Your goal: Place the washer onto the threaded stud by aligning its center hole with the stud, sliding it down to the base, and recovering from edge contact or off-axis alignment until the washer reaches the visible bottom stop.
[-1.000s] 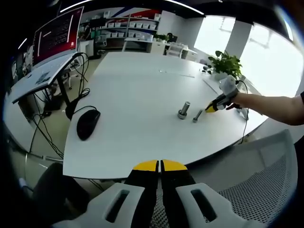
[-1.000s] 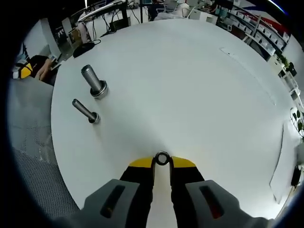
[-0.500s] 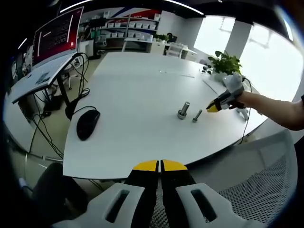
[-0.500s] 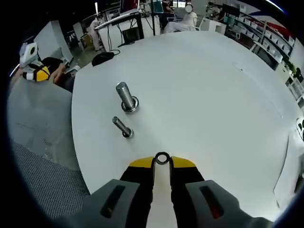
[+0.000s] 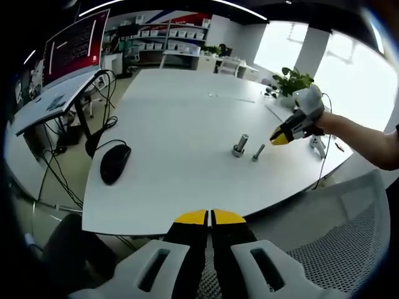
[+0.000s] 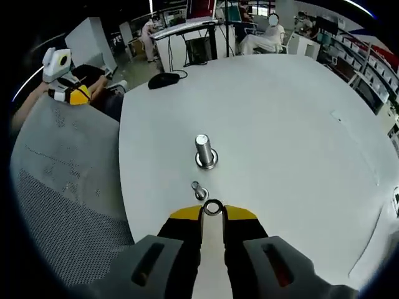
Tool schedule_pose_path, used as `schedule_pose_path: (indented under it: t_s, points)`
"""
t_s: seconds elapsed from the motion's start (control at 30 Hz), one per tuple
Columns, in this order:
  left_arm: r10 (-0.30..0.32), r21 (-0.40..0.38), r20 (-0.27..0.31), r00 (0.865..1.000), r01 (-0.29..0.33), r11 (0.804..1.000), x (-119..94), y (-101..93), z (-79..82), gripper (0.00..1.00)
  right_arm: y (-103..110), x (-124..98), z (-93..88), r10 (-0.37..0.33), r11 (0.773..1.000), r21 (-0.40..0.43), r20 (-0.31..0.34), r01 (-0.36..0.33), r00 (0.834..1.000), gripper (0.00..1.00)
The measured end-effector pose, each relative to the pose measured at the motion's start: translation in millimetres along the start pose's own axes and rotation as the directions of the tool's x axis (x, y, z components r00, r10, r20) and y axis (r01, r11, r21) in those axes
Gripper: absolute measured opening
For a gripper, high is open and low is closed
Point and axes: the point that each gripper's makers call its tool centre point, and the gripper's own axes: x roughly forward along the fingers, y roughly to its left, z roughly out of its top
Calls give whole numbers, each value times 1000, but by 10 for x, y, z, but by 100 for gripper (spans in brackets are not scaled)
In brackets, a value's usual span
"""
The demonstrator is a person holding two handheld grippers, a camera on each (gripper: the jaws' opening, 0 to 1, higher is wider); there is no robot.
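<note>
A small metal washer (image 6: 212, 208) is pinched at the yellow tips of my right gripper (image 6: 212, 213), held in the air over the white table (image 6: 287, 124). Just beyond the tips a thin threaded stud (image 6: 199, 191) stands on its base, and a thicker stud (image 6: 205, 151) with a ring at its foot stands farther off. In the left gripper view both studs, the thick one (image 5: 240, 145) and the thin one (image 5: 257, 152), stand mid-table, with the right gripper (image 5: 278, 137) hovering just to their right. My left gripper (image 5: 210, 217) is shut and holds nothing, off the table's near edge.
A black mouse (image 5: 115, 162) with its cable lies on the table's left side. A grey mesh chair (image 6: 68, 180) stands by the table edge. A potted plant (image 5: 297, 83) and a monitor (image 5: 75, 47) stand farther back; people sit at distant desks.
My right gripper has risen and swung around with the washer, so that the studs now lie straight ahead of its tips. The left gripper has stayed still.
</note>
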Motion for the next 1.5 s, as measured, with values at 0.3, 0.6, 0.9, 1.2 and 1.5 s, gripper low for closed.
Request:
schedule_pose_path:
  t_s: [0.3,0.6,0.9,1.2,1.5]
  points:
    - [-2,-4,4,1000,2,1000,0,-2,7,0,115,48,118,22,994,-105,-41,-26,999,14]
    - [-3,-3,2,1000,3,1000,-1,-8,5,0,139,142,165,20,984,-177,-89,-35,996,14]
    - [-9,-1,-3,1000,9,1000,1,-17,-3,0,170,220,164,22,976,-213,-132,-50,991,14]
    - [-9,-2,-1,1000,9,1000,0,-17,0,0,146,279,87,14,970,-235,-179,-56,984,14]
    - [-11,-3,0,1000,11,1000,1,-15,3,0,139,421,-27,18,971,-229,-224,-71,974,14]
